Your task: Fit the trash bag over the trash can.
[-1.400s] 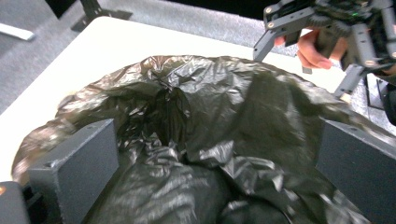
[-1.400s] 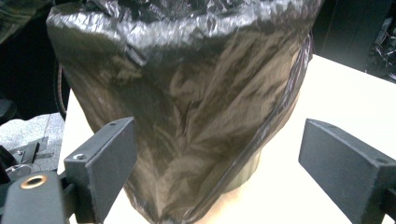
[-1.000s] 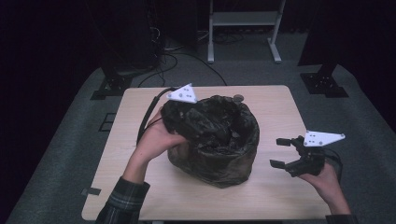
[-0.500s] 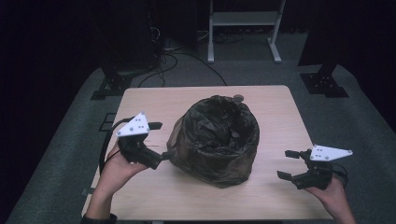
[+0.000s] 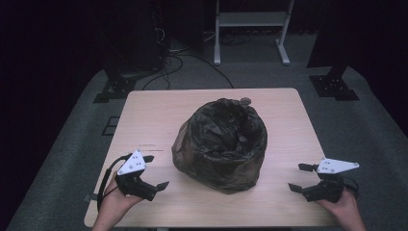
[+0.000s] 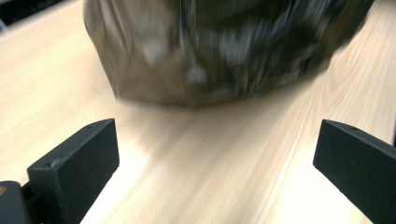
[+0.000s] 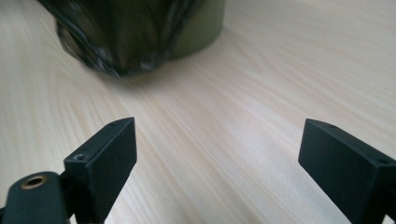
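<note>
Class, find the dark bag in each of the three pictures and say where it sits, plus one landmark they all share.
High view: the bag sits mid-table, between the two tongs.
Left gripper view: the bag spans the top, beyond the open jaws.
Right gripper view: the bag is at upper left, ahead of the open jaws.
Shared landmark: the pale wooden table.

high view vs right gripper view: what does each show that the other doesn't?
High view alone: both grippers at once, the left gripper and right gripper held near the table's front edge on either side of the black bag, plus the bag's crumpled open top, the table's outline and the dark floor with stands behind.

Right gripper view alone: a smooth olive-green wall under the bag's hem, apparently a bin the bag lines, and the wood grain up close.

Both share: the bag, the wooden table, and the right gripper's jaws standing wide apart, clear of the bag.
</note>
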Motion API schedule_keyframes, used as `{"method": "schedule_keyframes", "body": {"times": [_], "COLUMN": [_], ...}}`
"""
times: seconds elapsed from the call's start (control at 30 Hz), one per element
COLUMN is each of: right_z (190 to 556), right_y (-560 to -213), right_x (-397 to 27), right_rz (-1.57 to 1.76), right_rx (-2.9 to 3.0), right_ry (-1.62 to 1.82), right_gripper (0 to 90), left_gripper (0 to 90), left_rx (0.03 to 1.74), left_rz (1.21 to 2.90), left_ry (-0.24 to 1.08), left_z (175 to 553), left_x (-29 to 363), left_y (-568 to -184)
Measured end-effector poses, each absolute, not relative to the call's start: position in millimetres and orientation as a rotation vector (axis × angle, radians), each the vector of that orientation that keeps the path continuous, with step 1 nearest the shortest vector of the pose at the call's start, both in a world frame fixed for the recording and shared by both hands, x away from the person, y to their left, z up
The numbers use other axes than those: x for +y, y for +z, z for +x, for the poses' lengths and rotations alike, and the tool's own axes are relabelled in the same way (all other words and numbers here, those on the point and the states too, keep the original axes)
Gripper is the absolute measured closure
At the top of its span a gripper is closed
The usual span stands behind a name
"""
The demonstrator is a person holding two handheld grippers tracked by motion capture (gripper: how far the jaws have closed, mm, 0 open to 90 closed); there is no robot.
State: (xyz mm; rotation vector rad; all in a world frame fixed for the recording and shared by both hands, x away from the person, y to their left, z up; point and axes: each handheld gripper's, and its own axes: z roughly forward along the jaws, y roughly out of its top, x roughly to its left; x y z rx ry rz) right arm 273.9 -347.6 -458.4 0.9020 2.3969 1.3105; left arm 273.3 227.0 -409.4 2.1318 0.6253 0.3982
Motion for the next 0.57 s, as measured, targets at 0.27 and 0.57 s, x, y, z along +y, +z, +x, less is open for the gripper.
{"method": "schedule_keyframes", "body": {"times": [0.27, 0.57], "right_z": [276.4, 276.4], "right_y": [-477.2, -485.9], "right_x": [-345.3, -343.3], "right_rz": [0.938, 0.947], "right_rx": [2.461, 2.484], "right_ry": [1.167, 1.101], "right_gripper": [10.2, 10.2], "left_gripper": [0.0, 0.0], "left_rx": [0.686, 0.704], "left_rz": [2.198, 2.248], "left_ry": [0.343, 0.324], "left_z": [271.1, 270.2], "left_x": [229.3, 228.4], "left_y": [-455.4, -475.5]}}
